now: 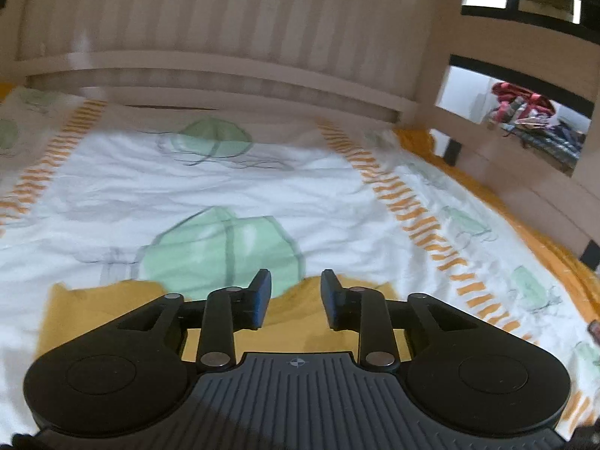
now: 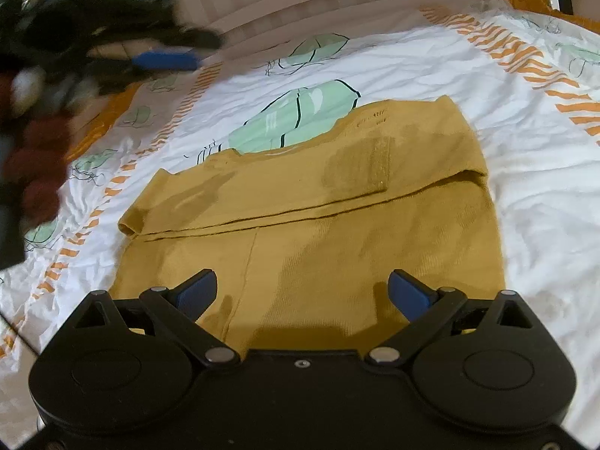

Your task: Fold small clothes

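Already the mustard garment [image 2: 311, 232] lies flat on the bedsheet [image 2: 487, 75], and one fold seems done: a flap of the same cloth lies over its far half, and the flap's straight edge runs across the middle from left to right. At the left end of that edge a small rolled sleeve sticks out. I judge the task about half finished; at least one more fold, probably bringing one side over the other, is left, and maybe a smoothing after.

Nearest in the right wrist view, the right gripper [image 2: 303, 292] hangs over the near hem with its jaws wide apart and nothing between them; the blue pads [image 2: 197, 290] do not press on the cloth. In the left wrist view the left gripper [image 1: 295, 296] is over a yellow edge of the same garment, its jaws only partly apart, and no cloth is between them as far as I can see.

Further out, the near hem and the right side edge of the garment are free and easy to reach, with bare sheet on the right and beyond. On the left, a blurred dark shape with a blue part [image 2: 165, 60] is above the sheet; I cannot tell surely what it is. Behind the garment the sheet continues to a pale slatted headboard [image 1: 232, 30], which closes the far side. To the right in the left view an opening shows a pile of clothes [image 1: 532, 120], well apart.
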{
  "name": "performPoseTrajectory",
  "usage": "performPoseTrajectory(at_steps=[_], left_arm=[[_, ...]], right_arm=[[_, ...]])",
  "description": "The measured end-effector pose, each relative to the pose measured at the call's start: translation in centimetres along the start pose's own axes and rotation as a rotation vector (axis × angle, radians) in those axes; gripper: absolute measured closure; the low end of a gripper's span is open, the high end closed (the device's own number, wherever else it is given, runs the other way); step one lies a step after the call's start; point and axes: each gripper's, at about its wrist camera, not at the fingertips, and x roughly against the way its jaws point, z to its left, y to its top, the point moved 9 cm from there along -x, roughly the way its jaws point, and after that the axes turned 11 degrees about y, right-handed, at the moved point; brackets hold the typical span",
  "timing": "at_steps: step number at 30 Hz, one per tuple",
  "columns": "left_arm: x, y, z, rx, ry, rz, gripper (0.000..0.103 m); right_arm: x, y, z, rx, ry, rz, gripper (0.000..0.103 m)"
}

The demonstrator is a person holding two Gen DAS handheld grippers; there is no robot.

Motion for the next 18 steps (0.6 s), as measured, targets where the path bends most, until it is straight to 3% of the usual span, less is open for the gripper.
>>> performPoseTrajectory(at_steps=[6,8,10,12,18], left_arm=[[1.3,-5.0,7.4,0.046,0.177,0.099,0.071],[1.3,-7.1,9.9,0.073,0.227,0.142,0.071],[1.5,-8.9,12.2,0.099,0.263,0.167,0.071],[1.6,-10.3,13.9,0.114,0.287,0.182,0.071],[0.8,-13.2,15.3,0.108,0.285,0.215,0.071]], right_arm=[[-0.1,1.1,0.4,0.083,-0.013,-0.044,0.006],[-0.5,1.7,0.0,0.089,-0.029,-0.050,0.013],[-1.2,2.5,-0.5,0.081,-0.039,-0.042,0.028],[-2.0,3.2,-1.1,0.058,-0.038,-0.034,0.035],[-3.6,5.5,-2.6,0.067,-0.118,-0.055,0.035]])
